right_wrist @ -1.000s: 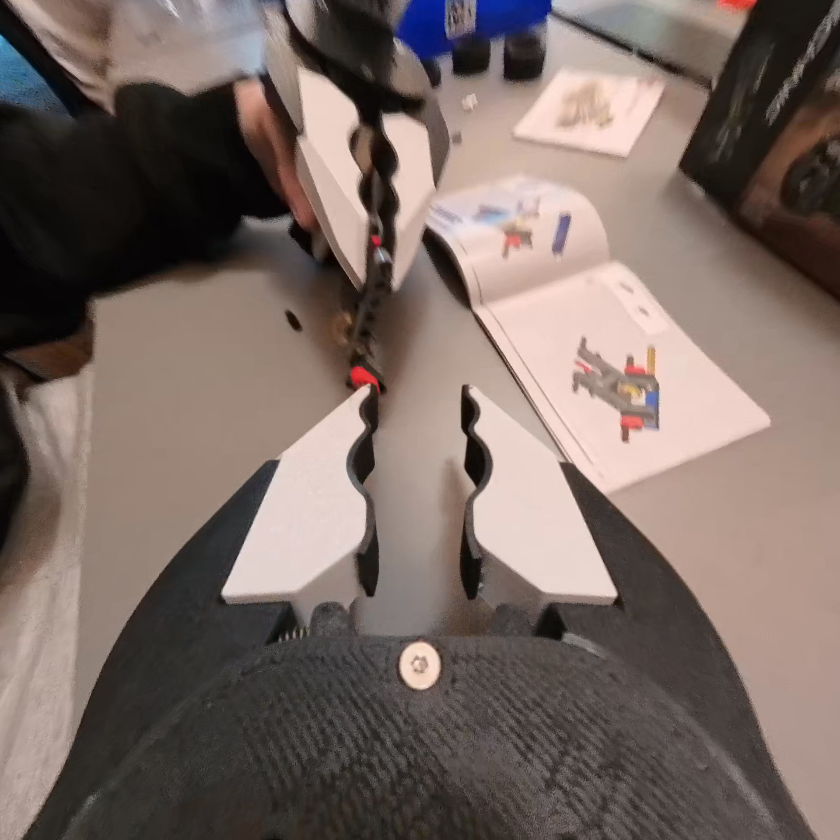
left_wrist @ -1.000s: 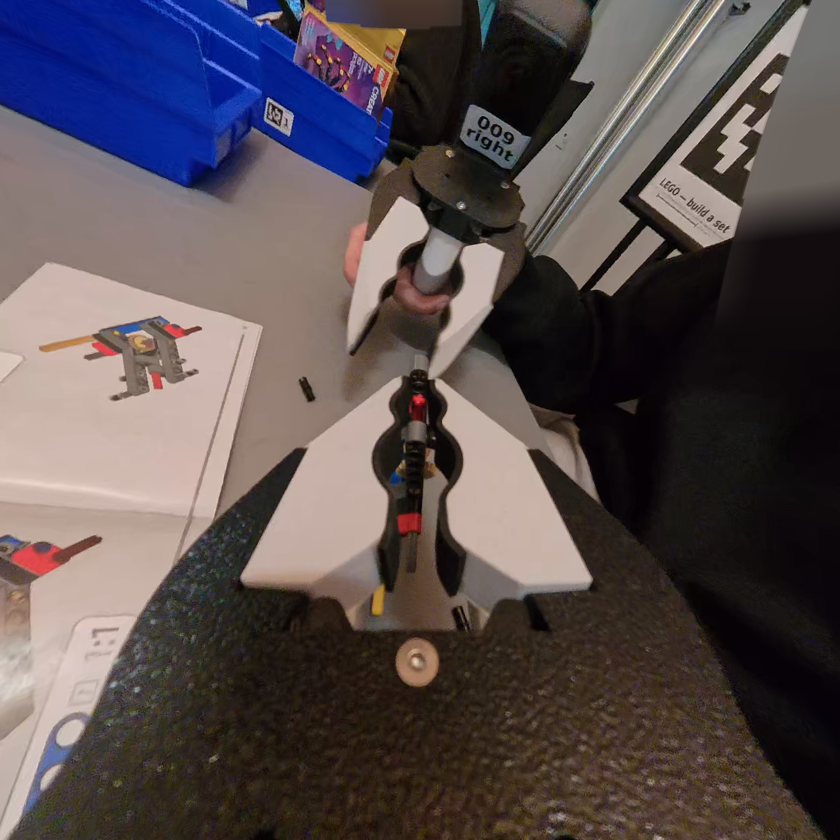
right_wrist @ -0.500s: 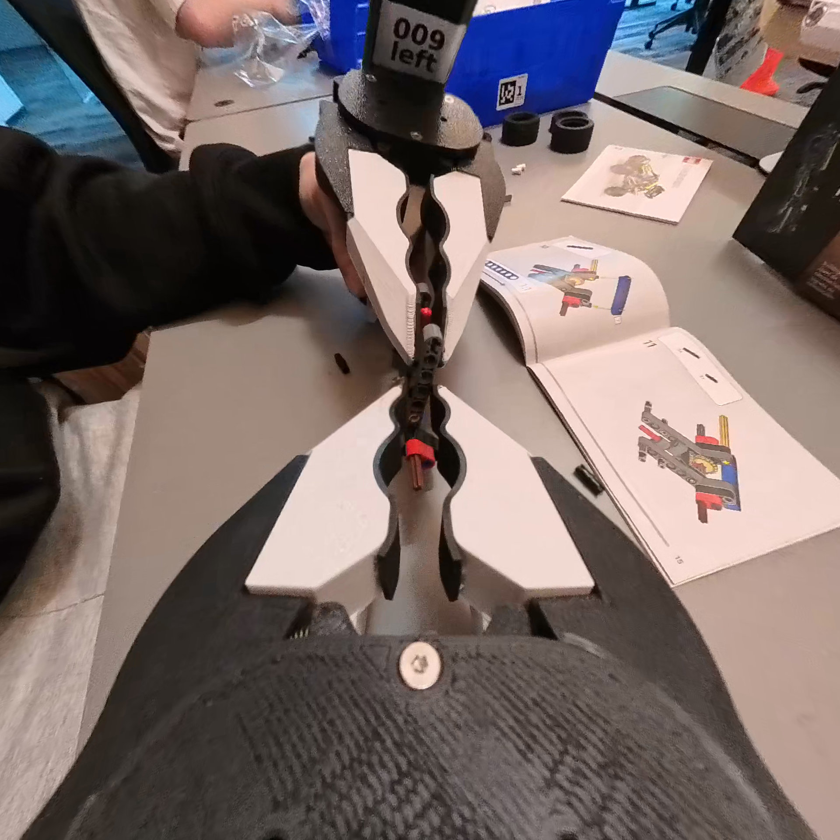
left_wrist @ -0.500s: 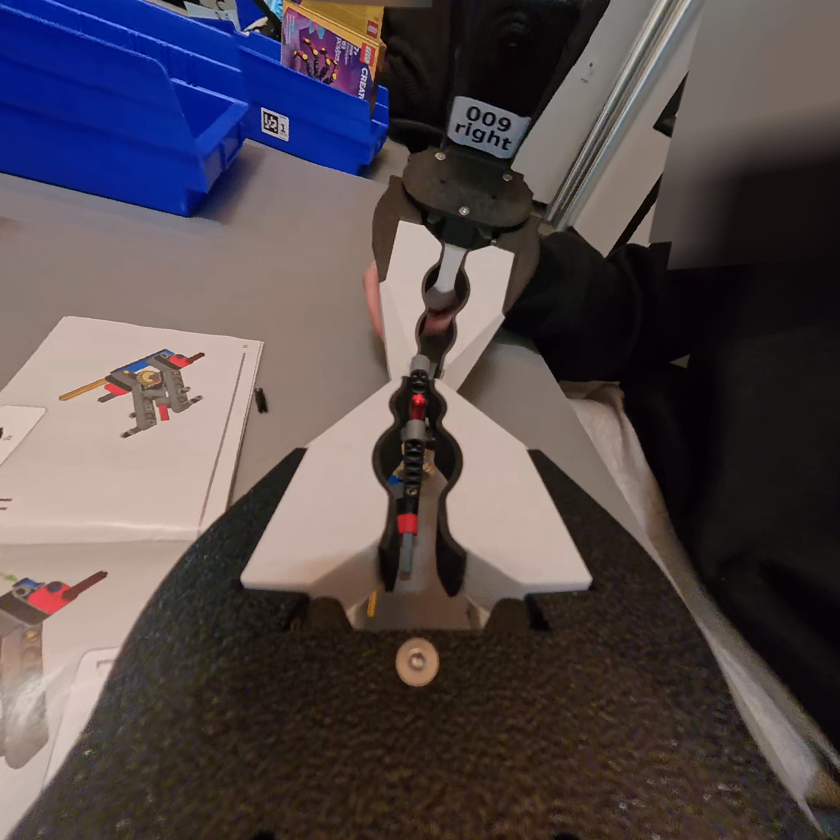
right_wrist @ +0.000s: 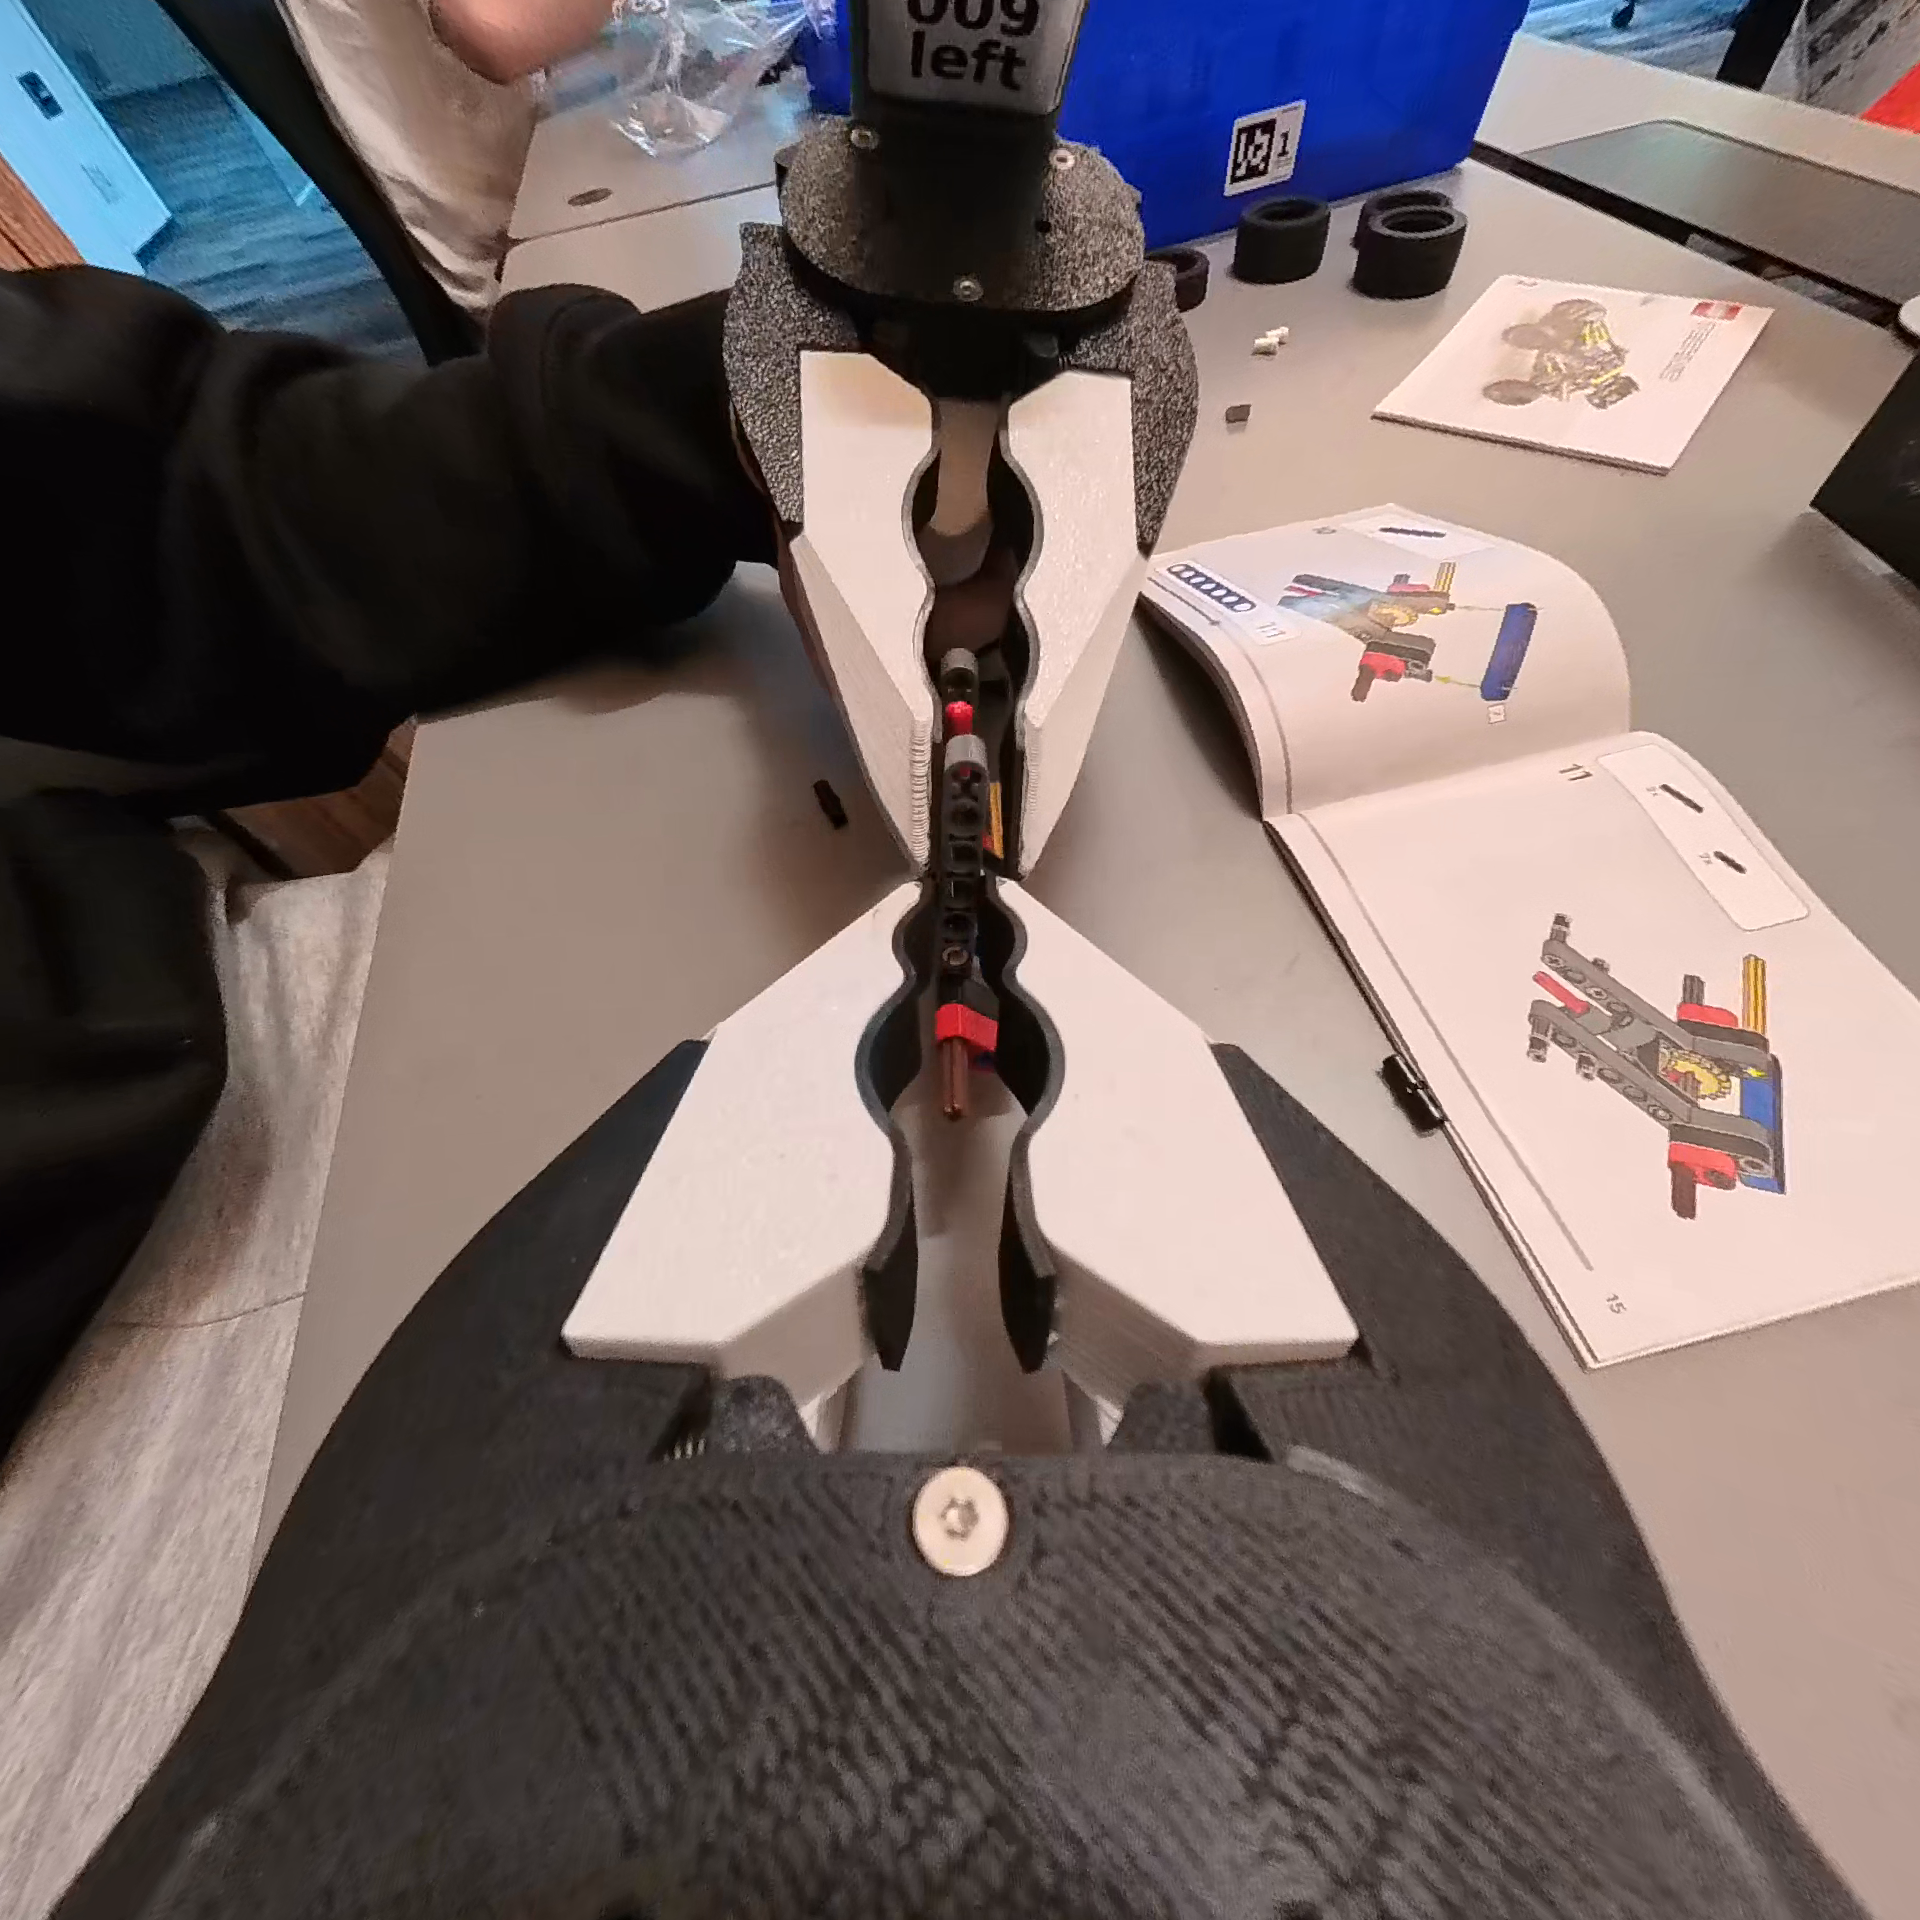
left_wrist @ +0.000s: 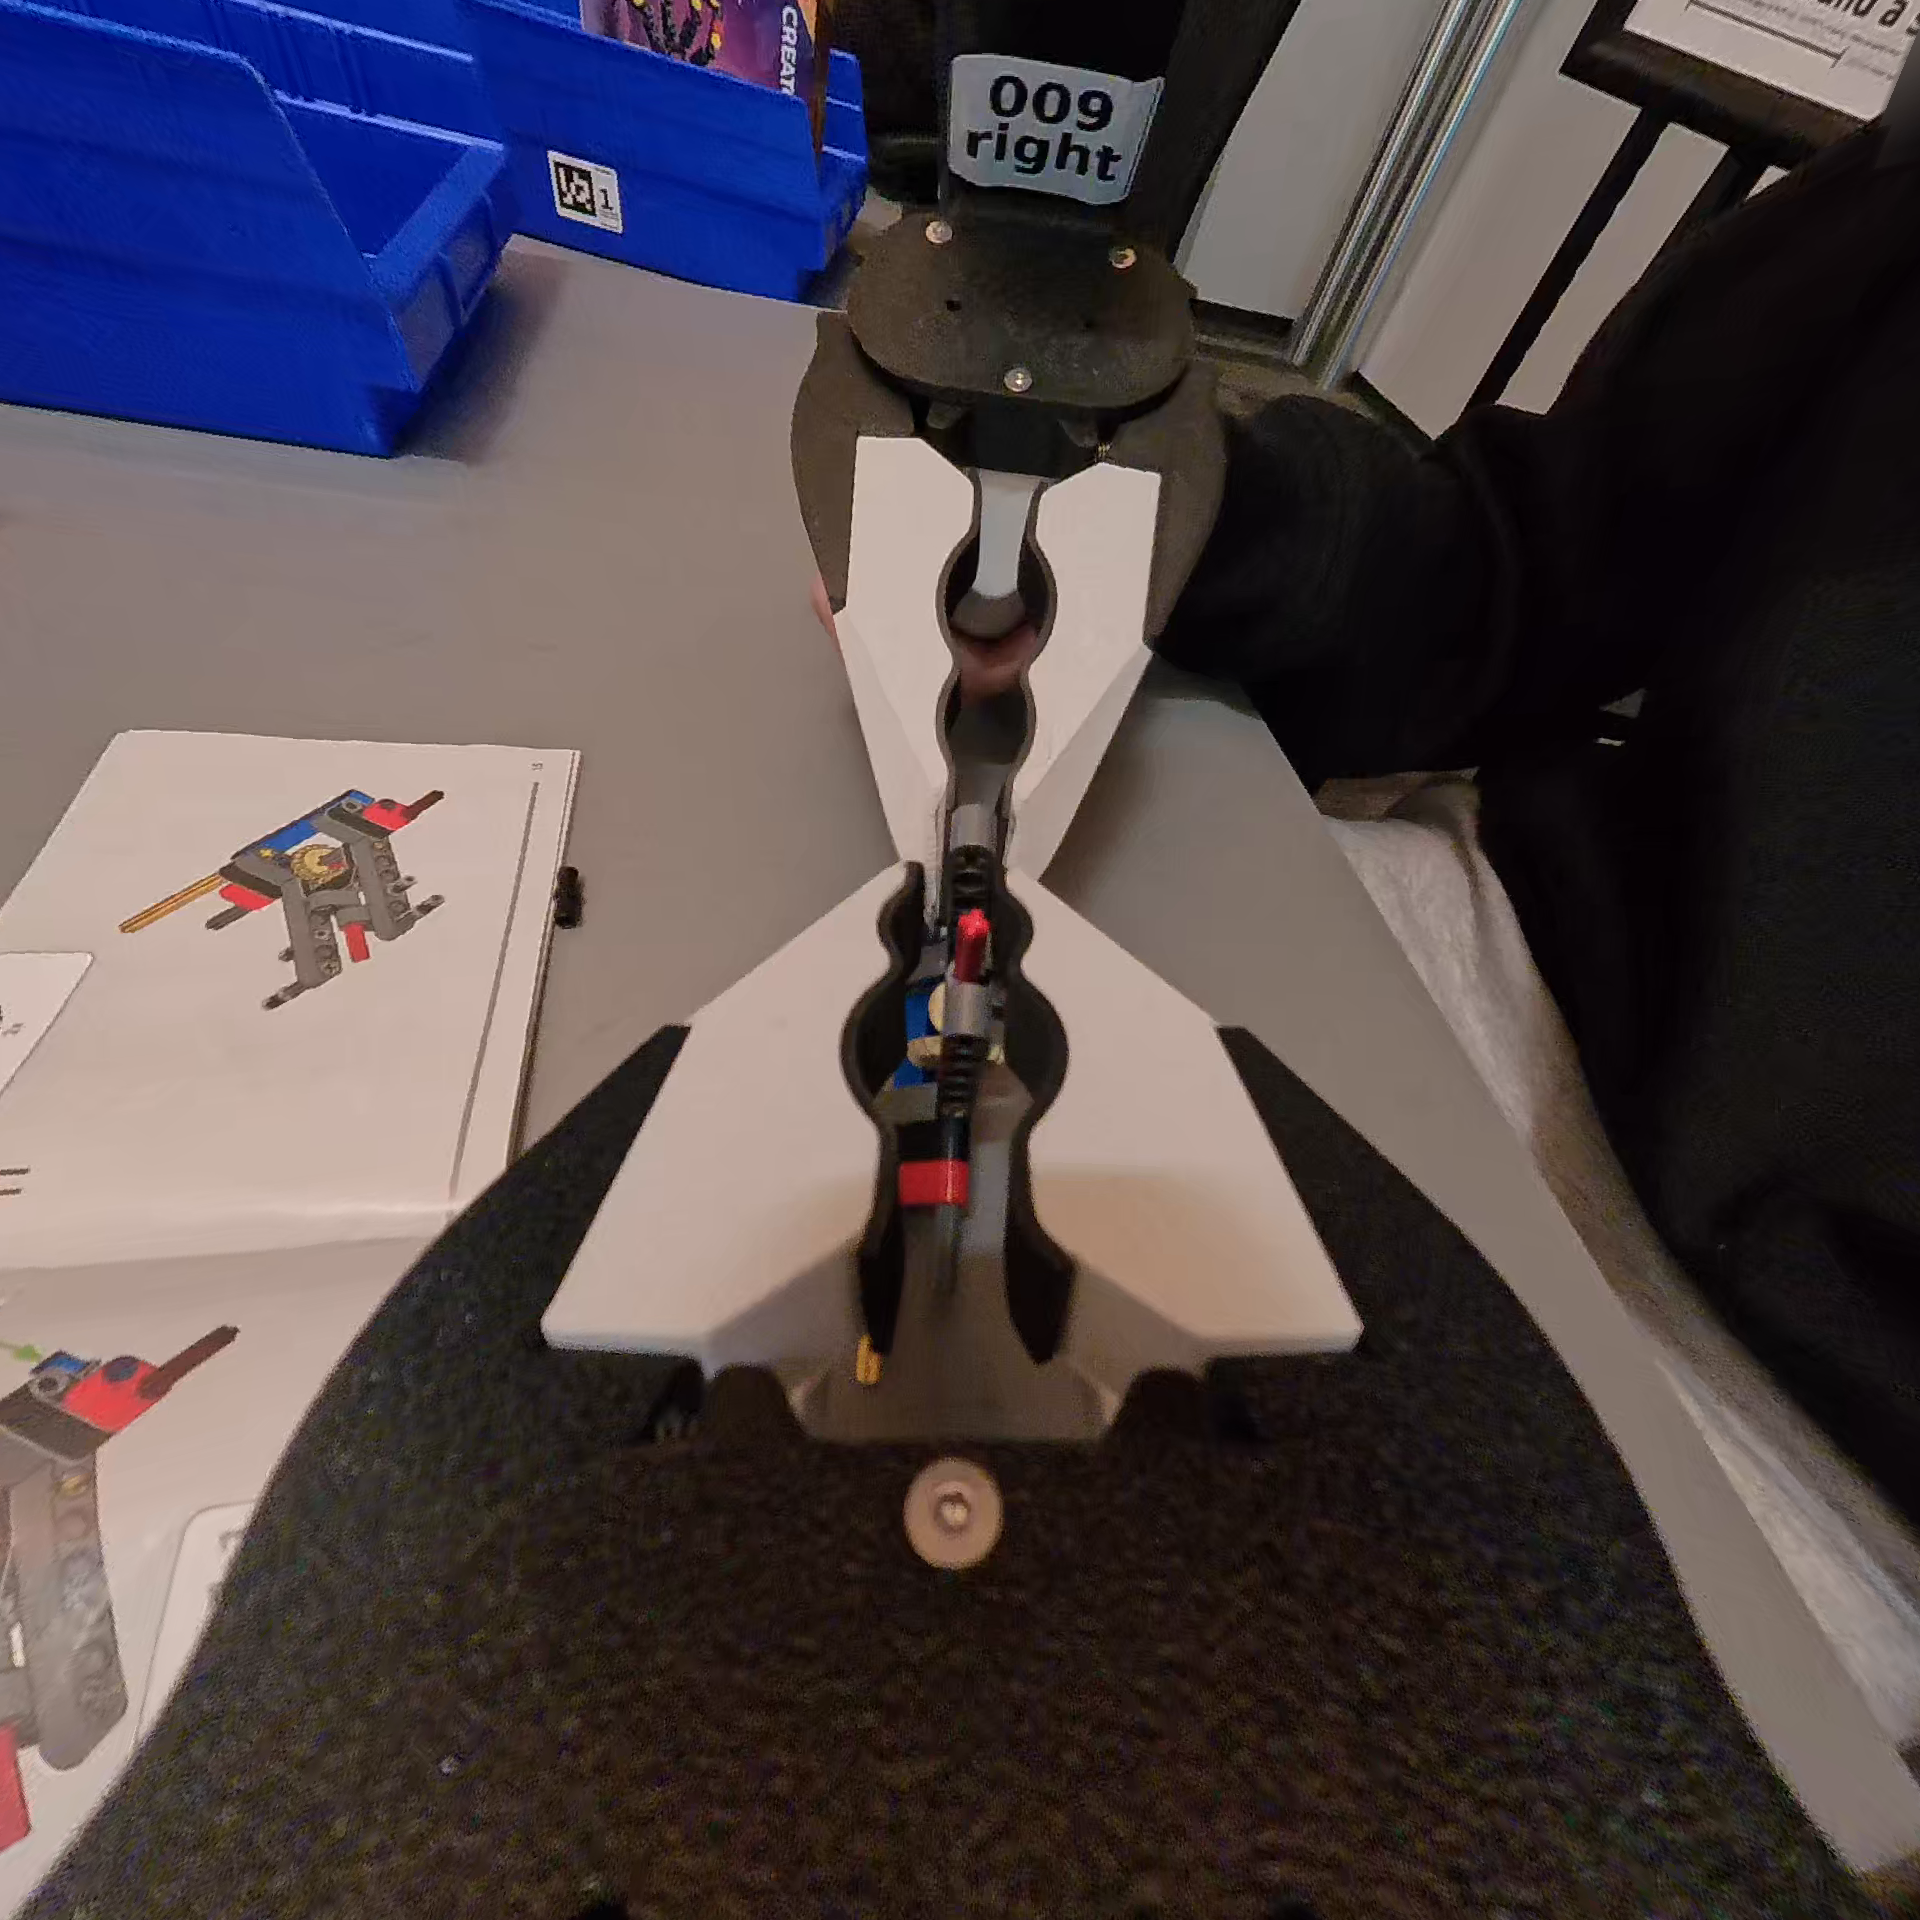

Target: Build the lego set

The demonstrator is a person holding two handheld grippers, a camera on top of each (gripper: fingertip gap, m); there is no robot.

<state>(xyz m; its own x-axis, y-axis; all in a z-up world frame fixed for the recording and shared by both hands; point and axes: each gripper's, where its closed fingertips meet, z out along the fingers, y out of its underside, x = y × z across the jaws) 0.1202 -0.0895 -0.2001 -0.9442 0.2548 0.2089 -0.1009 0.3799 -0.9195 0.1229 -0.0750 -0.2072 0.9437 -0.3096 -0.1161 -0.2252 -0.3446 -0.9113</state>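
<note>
A slim lego assembly [left_wrist: 940, 1143] of black beams, red pins, a blue part and an axle is held in the air between both grippers, which meet tip to tip over the grey table [left_wrist: 644, 582]. My left gripper [left_wrist: 966, 878] is shut on one end of it. My right gripper [right_wrist: 964, 894] is shut on the other end, where a red bush and brown axle [right_wrist: 961, 1039] sit between its fingers. The assembly shows in the right wrist view [right_wrist: 961, 810]. The right gripper [left_wrist: 977, 810] and left gripper [right_wrist: 971, 857] each show in the other's view.
An open instruction booklet [left_wrist: 260, 987] [right_wrist: 1558, 1039] lies on the table. Small black pins [left_wrist: 566, 896] [right_wrist: 1413, 1091] lie beside it. Blue bins [left_wrist: 208, 208] [right_wrist: 1299, 83], black tyres [right_wrist: 1408, 244] and a second booklet [right_wrist: 1569, 369] stand farther back. The table edge and dark sleeves [right_wrist: 312, 520] are close by. The grippers are tip to tip, or close to it.
My right gripper was open beside the assembly's end one second ago; it has closed on it. Both grippers now hold the assembly tip to tip.
</note>
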